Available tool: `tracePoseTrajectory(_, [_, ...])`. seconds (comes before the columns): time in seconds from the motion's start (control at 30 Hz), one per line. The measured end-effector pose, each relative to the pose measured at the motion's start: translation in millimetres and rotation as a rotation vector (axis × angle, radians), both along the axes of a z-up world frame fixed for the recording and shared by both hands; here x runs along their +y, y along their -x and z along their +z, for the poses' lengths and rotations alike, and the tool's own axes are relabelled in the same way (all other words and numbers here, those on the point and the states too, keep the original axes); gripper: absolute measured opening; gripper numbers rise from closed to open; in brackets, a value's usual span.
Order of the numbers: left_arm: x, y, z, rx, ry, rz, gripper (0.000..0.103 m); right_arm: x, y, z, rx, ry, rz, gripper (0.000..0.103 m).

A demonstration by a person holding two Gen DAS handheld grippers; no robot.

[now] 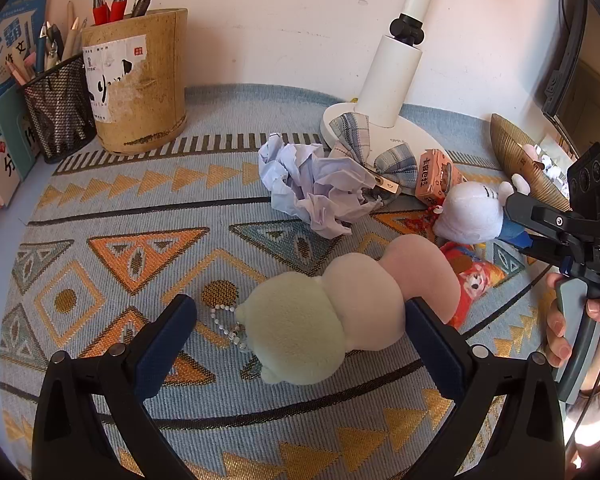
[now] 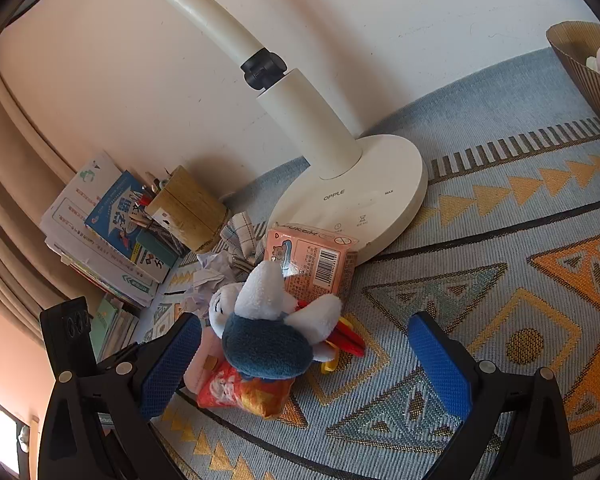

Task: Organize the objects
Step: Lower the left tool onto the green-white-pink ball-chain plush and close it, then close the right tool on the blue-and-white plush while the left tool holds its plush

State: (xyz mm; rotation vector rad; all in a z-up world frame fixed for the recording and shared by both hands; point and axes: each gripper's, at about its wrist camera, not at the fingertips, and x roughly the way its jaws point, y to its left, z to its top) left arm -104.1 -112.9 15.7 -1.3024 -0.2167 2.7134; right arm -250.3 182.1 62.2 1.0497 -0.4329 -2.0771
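**Plush lay slantwise between our left jaws**

We held the left gripper (image 1: 300,344) released, its jaws spread wide, low over the patterned cloth (image 1: 112,208). The three-ball plush (image 1: 340,312) lay on that cloth directly ahead of it, and the pale green end ball already sat between the two pads. Its long axis ran on a slant, from that near green end away to our right toward the pink end, which lay past the right pad (image 1: 436,352). That pad stood just beside the middle ball, perhaps touching it; we could not tell. The left pad (image 1: 168,340) stood apart from the green ball, with the bead chain (image 1: 226,320) in the gap.

We judged that the coming squeeze turned on this slant: closing as we stood would catch the green end, not the middle, so the plush might swing from one end. Twisting the wrist to cross the axis squarely looked the safer course.

Our right gripper (image 2: 304,360) was also released, jaws wide, over the white plush (image 2: 264,320), which lay on a red packet (image 2: 236,392) just in front of the pink carton (image 2: 316,264) and the lamp base (image 2: 380,184). The left gripper was plainly the nearer to the three-ball plush. A ribbed basket (image 1: 516,152) stood at the far right, beyond the pile.
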Motion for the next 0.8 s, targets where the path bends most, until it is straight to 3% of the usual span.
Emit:
tracePoseTrajectory(0.4, [-2, -1, 0, -0.001, 0.007, -0.001, 0.103, -4, 1, -1, -0.004, 0.006, -0.032, 0.101])
tracePoseTrajectory(0.5, [-2, -1, 0, 0.000, 0.004, 0.000, 0.103, -1, 2, -2, -0.013, 0.040, -0.033, 0.089])
tracePoseTrajectory(0.53, [-3, -2, 0, 0.002, 0.000, -0.002, 0.102, 2, 2, -4, -0.022, 0.083, -0.019, 0.075])
tracePoseTrajectory(0.57, [-3, -3, 2, 0.015, -0.016, -0.012, 0.076, 4, 3, -6, -0.034, 0.124, -0.001, 0.062])
tracePoseTrajectory(0.6, [-5, -7, 5, 0.049, -0.088, -0.054, 0.057, 5, 3, -6, -0.038, 0.141, 0.004, 0.058])
tracePoseTrajectory(0.63, [-3, -6, 5, 0.058, -0.125, -0.054, 0.058, 6, 1, -5, -0.029, 0.153, 0.004, 0.053])
tracePoseTrajectory(0.67, [-3, -4, 4, 0.044, -0.112, -0.032, 0.058, 8, 0, -3, -0.015, 0.167, 0.003, 0.040])
tracePoseTrajectory(0.8, [-1, -6, 6, 0.056, -0.091, -0.024, 0.058, 7, -1, -2, -0.018, 0.193, 0.018, 0.040])
